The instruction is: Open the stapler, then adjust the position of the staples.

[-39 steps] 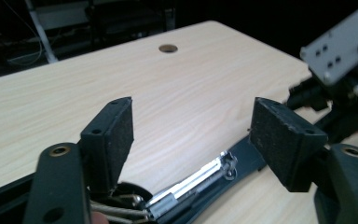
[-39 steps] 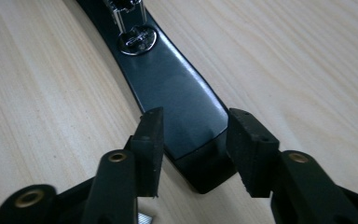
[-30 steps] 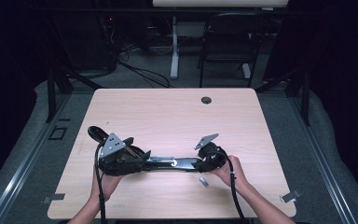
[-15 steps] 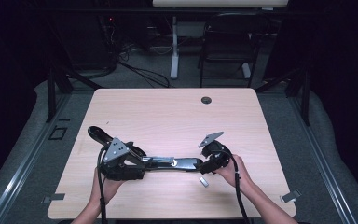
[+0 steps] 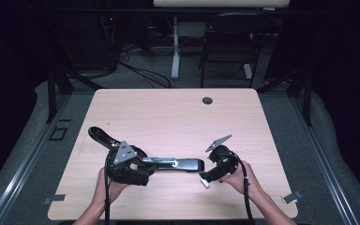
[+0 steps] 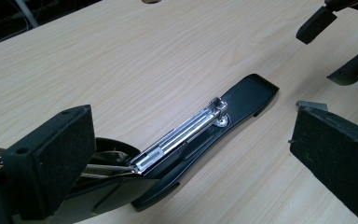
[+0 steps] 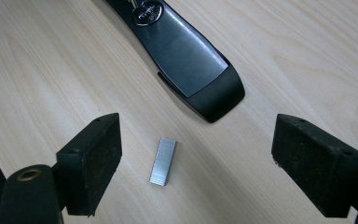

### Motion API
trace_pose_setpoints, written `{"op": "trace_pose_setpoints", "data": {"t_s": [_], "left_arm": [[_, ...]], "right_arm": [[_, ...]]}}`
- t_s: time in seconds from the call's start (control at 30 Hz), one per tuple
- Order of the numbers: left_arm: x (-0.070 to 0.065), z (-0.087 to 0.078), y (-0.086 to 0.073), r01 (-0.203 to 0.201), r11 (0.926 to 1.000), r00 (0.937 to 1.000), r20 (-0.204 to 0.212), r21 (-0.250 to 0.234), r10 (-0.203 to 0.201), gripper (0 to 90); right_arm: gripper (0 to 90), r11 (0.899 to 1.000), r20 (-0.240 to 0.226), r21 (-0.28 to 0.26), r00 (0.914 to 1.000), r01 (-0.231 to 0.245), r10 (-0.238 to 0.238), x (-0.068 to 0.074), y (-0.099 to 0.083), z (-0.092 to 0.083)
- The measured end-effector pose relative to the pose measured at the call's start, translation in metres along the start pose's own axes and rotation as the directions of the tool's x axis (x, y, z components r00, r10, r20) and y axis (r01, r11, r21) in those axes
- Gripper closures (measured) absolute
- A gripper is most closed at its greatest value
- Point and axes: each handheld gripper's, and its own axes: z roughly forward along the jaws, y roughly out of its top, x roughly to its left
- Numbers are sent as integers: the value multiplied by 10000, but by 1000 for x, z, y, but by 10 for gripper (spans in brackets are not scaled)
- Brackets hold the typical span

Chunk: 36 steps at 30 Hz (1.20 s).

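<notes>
Your high view sits above your side of the surface (image 5: 178, 117), facing forward and down, far enough back to take in the whole top and the floor beyond. Your left gripper view rides low and close, looking along the opened stapler (image 6: 205, 123) toward the right tool (image 6: 338, 42). Your right gripper view looks almost straight down from very near onto the staple strip (image 7: 163, 161). All three share the stapler's base end and the wood beside it.

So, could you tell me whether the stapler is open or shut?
Open: the stapler is swung flat on the table, its metal staple channel exposed.
</notes>
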Motion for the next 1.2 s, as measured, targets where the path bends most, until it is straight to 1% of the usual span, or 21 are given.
{"op": "trace_pose_setpoints", "data": {"t_s": [0.03, 0.13, 0.2, 0.23, 0.27, 0.37, 0.4, 0.43, 0.47, 0.5, 0.53, 0.57, 0.6, 0.63, 0.73, 0.87, 0.9, 0.93, 1.0, 1.13, 1.2], "left_arm": [[0, 1, 0, 5, 10000, 10000, -26, 31, -5, 3], [1, 2, -1, -69, 10000, 9998, -161, 52, 70, 2], [2, 3, -1, -105, 9999, 9998, -140, 80, 106, 2], [2, 3, -1, -105, 9999, 9998, -140, 80, 106, 2], [2, 4, -2, -127, 9998, 9999, -115, 160, 129, 2], [3, 6, -3, -163, 9995, 9998, -107, 280, 166, 2], [3, 6, -3, -163, 9995, 9998, -107, 280, 166, 2], [4, 7, -3, -155, 9994, 9998, -105, 323, 158, 2], [4, 7, -3, -155, 9994, 9998, -105, 323, 158, 2], [4, 7, -4, -180, 9992, 9998, -103, 352, 184, 2], [4, 7, -4, -180, 9992, 9998, -103, 352, 184, 2], [4, 8, -4, -205, 9992, 9997, -95, 350, 208, 2], [4, 8, -4, -205, 9992, 9997, -95, 350, 208, 2], [4, 8, -4, -183, 9992, 9998, 23, 353, 183, 2], [2, 8, -4, -287, 9988, 9995, 102, 395, 283, 2], [1, 9, -3, -371, 9984, 9992, 160, 435, 364, 2], [0, 11, -4, -435, 9979, 9988, 236, 475, 424, 2], [0, 11, -4, -435, 9979, 9988, 236, 475, 424, 2], [0, 12, -4, -365, 9982, 9986, 401, 471, 347, 3], [-1, 13, -4, -455, 9972, 9979, 498, 598, 425, 5], [-2, 14, -4, -487, 9972, 9976, 511, 566, 458, 6]], "right_arm": [[163, 10000, 0, 0, 10000, 0, 0, 0, 0, 0], [239, 10000, -5, 65, 10000, 45, -45, 7, -3, 1], [312, 9994, 18, 317, 9999, 159, -159, 12, -4, 5], [312, 9994, 18, 317, 9999, 159, -159, 12, -4, 5], [368, 9988, 20, 458, 9999, 149, -150, 14, -3, 8], [455, 9969, -58, 745, 9996, 263, -259, 14, -3, 11], [455, 9969, -58, 745, 9996, 263, -259, 14, -3, 11], [513, 9956, -113, 891, 9995, 306, -297, 16, -3, 14], [513, 9956, -113, 891, 9995, 306, -297, 16, -3, 14], [547, 9936, -113, 1081, 9994, 341, -331, 18, -3, 17], [547, 9936, -113, 1081, 9994, 341, -331, 18, -3, 17], [587, 9915, -104, 1246, 9993, 370, -360, 19, -3, 20], [587, 9915, -104, 1246, 9993, 370, -360, 19, -3, 20], [633, 9882, 4, 1467, 9990, 432, -437, 21, -3, 24], [661, 9865, 79, 1587, 9991, 410, -428, 21, -4, 30], [676, 9822, 172, 1849, 9991, 343, -381, 21, -5, 33], [676, 9808, 212, 1922, 9991, 321, -369, 21, -5, 34], [684, 9797, 197, 1975, 9990, 345, -392, 21, -5, 35], [692, 9795, 201, 1984, 9990, 343, -391, 21, -6, 36], [719, 9763, 239, 2124, 9985, 423, -485, 21, -6, 39], [730, 9749, 276, 2186, 9984, 422, -494, 21, -6, 40]]}}
